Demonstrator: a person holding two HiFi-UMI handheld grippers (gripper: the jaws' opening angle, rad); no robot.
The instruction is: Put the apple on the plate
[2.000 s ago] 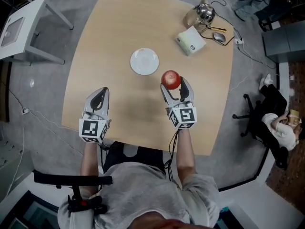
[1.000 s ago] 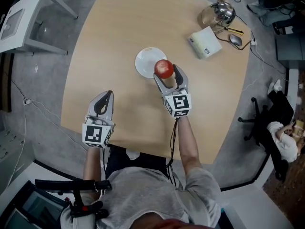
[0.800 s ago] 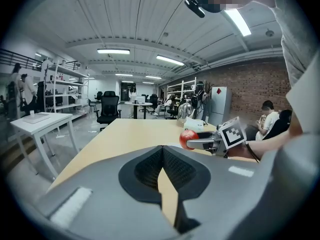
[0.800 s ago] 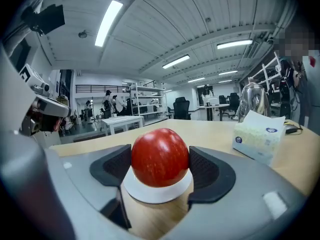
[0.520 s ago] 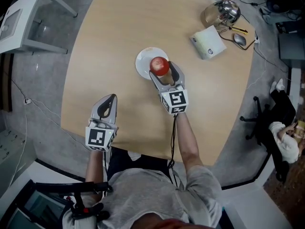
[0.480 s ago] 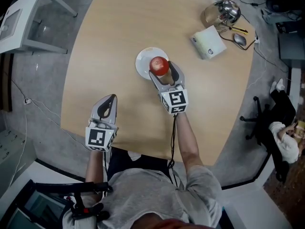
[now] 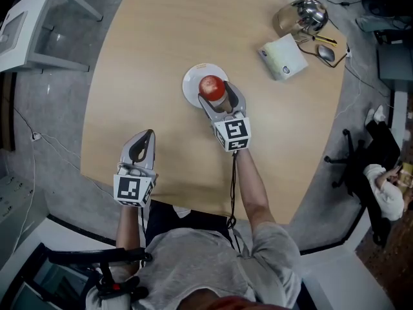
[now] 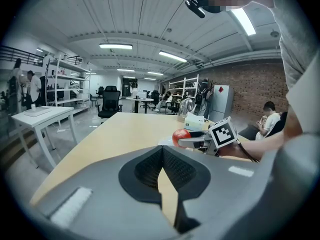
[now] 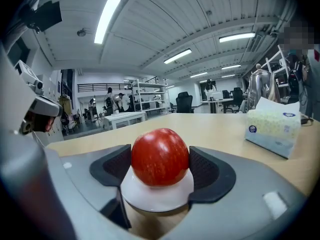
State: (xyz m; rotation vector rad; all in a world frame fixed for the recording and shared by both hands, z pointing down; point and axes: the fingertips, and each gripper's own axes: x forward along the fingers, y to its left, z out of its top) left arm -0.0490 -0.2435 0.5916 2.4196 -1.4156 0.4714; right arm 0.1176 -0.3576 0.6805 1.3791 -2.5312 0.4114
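The wooden table [image 7: 161, 44] is taking up most of the head view. You are holding the left gripper [image 7: 145, 139] over its near left part, with the jaws pressed together and nothing between them. You are reaching the right gripper [image 7: 217, 95] toward the table's middle, and its jaws are clamping the apple [image 7: 211, 86] from both sides. At the far right a metal kettle [image 7: 303, 15] and a tissue box [image 7: 282, 55] are sitting close together. The white plate [image 7: 189, 81] is lying at mid-table, directly under the apple (touching or just above, can't tell). In the right gripper view the apple [image 9: 160, 156] is sitting between the dark pads, over the plate [image 9: 156, 196].
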